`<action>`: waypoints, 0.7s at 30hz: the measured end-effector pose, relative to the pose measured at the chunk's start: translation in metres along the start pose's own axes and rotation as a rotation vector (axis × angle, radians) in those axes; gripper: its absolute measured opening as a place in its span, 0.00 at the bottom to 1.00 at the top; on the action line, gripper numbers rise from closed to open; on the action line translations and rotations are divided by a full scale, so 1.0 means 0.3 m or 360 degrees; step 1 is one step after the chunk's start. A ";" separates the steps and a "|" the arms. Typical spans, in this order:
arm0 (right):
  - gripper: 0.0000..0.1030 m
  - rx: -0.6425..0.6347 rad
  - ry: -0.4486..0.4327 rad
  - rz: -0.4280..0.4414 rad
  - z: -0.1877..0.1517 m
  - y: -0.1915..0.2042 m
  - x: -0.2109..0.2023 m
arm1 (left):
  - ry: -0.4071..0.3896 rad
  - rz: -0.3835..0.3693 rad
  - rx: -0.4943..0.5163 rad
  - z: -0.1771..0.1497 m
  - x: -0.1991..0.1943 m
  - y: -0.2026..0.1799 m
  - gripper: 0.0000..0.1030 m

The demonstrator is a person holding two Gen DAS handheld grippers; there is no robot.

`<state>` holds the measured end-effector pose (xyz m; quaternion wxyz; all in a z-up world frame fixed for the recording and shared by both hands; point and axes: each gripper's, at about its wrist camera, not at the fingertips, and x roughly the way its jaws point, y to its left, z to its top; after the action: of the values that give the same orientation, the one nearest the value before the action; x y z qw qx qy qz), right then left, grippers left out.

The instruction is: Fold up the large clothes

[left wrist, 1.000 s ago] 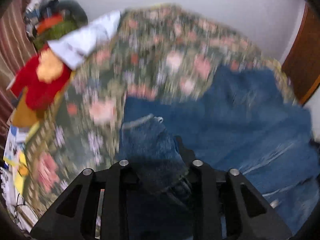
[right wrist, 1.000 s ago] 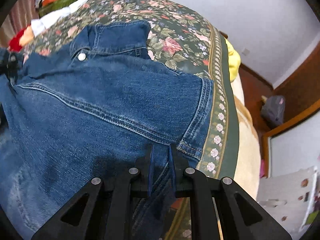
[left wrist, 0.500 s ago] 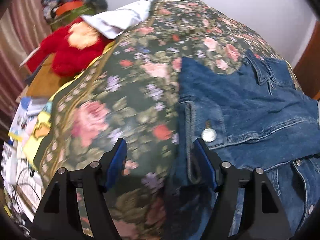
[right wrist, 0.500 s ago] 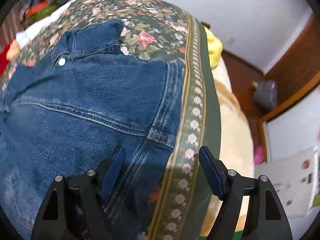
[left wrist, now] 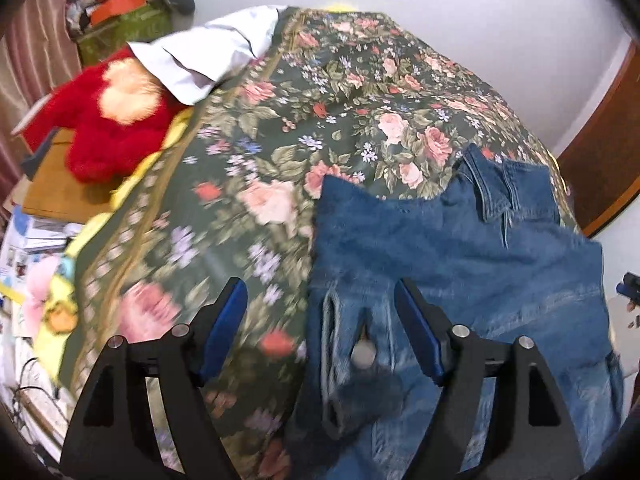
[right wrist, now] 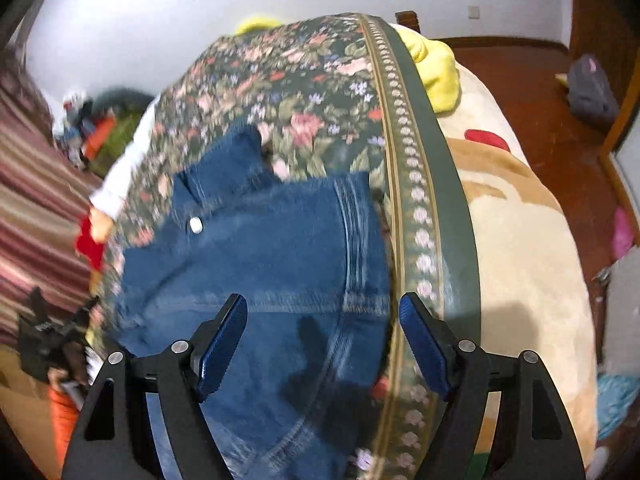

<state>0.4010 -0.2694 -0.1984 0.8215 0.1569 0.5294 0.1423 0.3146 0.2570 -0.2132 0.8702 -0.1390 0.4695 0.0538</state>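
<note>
A denim jacket (left wrist: 460, 264) is spread on a bed covered by a floral bedspread (left wrist: 320, 128), toward the bedspread's bordered side edge, with its collar (left wrist: 504, 188) turned toward the far end of the bed. In the right wrist view the jacket's (right wrist: 272, 256) stitched seam is seen just beside the patterned border (right wrist: 420, 208) of the bedspread, and a metal button (right wrist: 196, 225) is seen below the collar. The left gripper (left wrist: 320, 320) is held above the jacket's near corner with its jaws spread wide; they have just been opening, and a cuff with a button (left wrist: 363, 354) lies below the gap, untouched by the blue pads (left wrist: 418, 332). The right gripper (right wrist: 322, 332) is likewise held with jaws apart over the jacket's edge; nothing is gripped, the denim lying flat beneath, its pads (right wrist: 222, 344) clear of the cloth. A white pillow (left wrist: 216, 56) and a red plush toy (left wrist: 112, 120) are seen at the far left corner of the bed. A beige blanket (right wrist: 520, 240) and a yellow cloth (right wrist: 436, 60) are seen beyond the bordered edge, and a wooden floor (right wrist: 532, 92) past them.
</note>
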 end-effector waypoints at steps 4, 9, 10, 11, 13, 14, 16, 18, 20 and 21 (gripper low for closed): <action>0.75 0.0027 0.0014 0.0015 0.057 -0.011 0.053 | 0.0106 -0.0069 -0.0073 0.073 0.122 0.012 0.73; 0.75 0.0078 0.0066 0.0022 0.115 -0.050 0.157 | 0.0191 -0.0149 -0.0145 0.112 0.247 0.038 0.73; 0.74 0.0069 0.0079 0.0026 0.126 -0.048 0.187 | 0.0181 -0.0176 -0.0142 0.116 0.257 0.036 0.73; 0.73 0.0063 0.0086 0.0026 0.134 -0.048 0.208 | 0.0180 -0.0195 -0.0136 0.124 0.266 0.033 0.73; 0.66 0.0047 0.0094 0.0053 0.145 -0.041 0.250 | 0.0206 -0.0223 -0.0109 0.141 0.302 0.015 0.73; 0.60 0.0042 0.0086 0.0080 0.150 -0.033 0.270 | 0.0219 -0.0235 -0.0093 0.147 0.318 0.008 0.73; 0.56 0.0034 0.0085 0.0089 0.157 -0.012 0.307 | 0.0258 -0.0226 -0.0037 0.161 0.362 -0.021 0.68; 0.45 -0.0010 0.0064 0.0038 0.159 0.015 0.324 | 0.0282 -0.0182 0.0026 0.175 0.387 -0.047 0.51; 0.36 -0.0085 0.0047 -0.0022 0.164 0.045 0.340 | 0.0287 -0.0133 0.0056 0.187 0.403 -0.067 0.36; 0.29 -0.0104 0.0033 -0.0025 0.169 0.057 0.344 | 0.0287 -0.0132 0.0056 0.190 0.407 -0.072 0.27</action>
<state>0.4875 -0.2180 -0.2568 0.8217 0.1243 0.5343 0.1547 0.4327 0.2485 -0.2811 0.8283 -0.1472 0.5406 -0.0033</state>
